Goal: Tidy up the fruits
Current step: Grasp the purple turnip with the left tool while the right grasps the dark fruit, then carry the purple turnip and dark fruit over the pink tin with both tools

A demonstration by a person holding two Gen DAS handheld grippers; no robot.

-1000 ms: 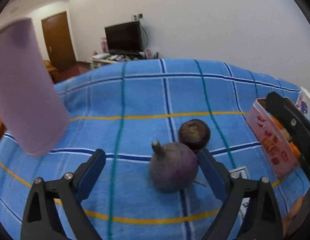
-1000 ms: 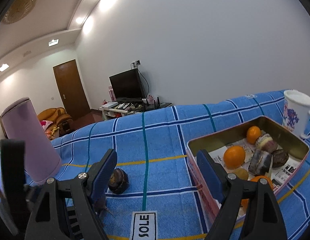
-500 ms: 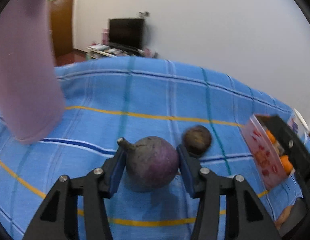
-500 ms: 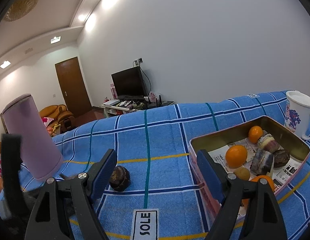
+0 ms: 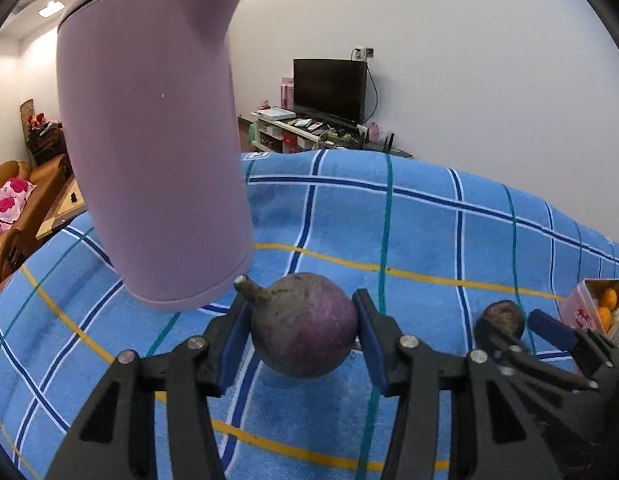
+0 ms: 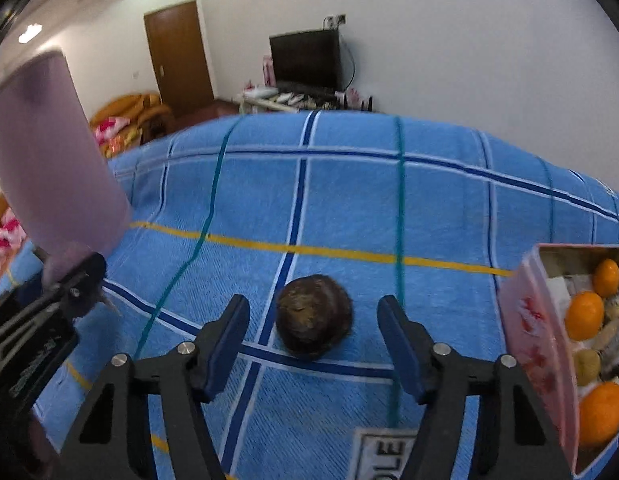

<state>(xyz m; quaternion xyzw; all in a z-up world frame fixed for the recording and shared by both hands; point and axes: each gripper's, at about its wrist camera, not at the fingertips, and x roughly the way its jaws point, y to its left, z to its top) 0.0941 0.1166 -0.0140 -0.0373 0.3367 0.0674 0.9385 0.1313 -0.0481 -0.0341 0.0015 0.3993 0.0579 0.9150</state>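
Holding tight, the left gripper (image 5: 302, 334) sits at the bottom middle of the left wrist view with both blue pads pressed on the round purple fruit with a short stem (image 5: 305, 325), which looks to be just above the blue checked cloth (image 5: 421, 232). A tall pale purple plastic kettle (image 5: 157, 148) fills the upper left of that frame, very near the fruit's stem. At the right edge, low down, the small dark brown round fruit (image 5: 503, 317) lies on the cloth, with the right gripper's dark arms around it, and the pink tin box (image 5: 577, 312) peeks in beside that. In the right wrist view, the right gripper (image 6: 313, 344) is at the bottom middle and its jaws are closing, with the small dark brown round fruit between them, but the pads do not touch it yet. The pink tin box stands at the right edge of this frame, with orange round fruits (image 6: 585, 316) inside. The left gripper shows dark and blurry at the lower left. The step now looks like picking up the last two loose fruits. Next, the right jaws need to squeeze the brown fruit gently. Then both fruits need a lift and a trip over to the box, with care not to bump the kettle.
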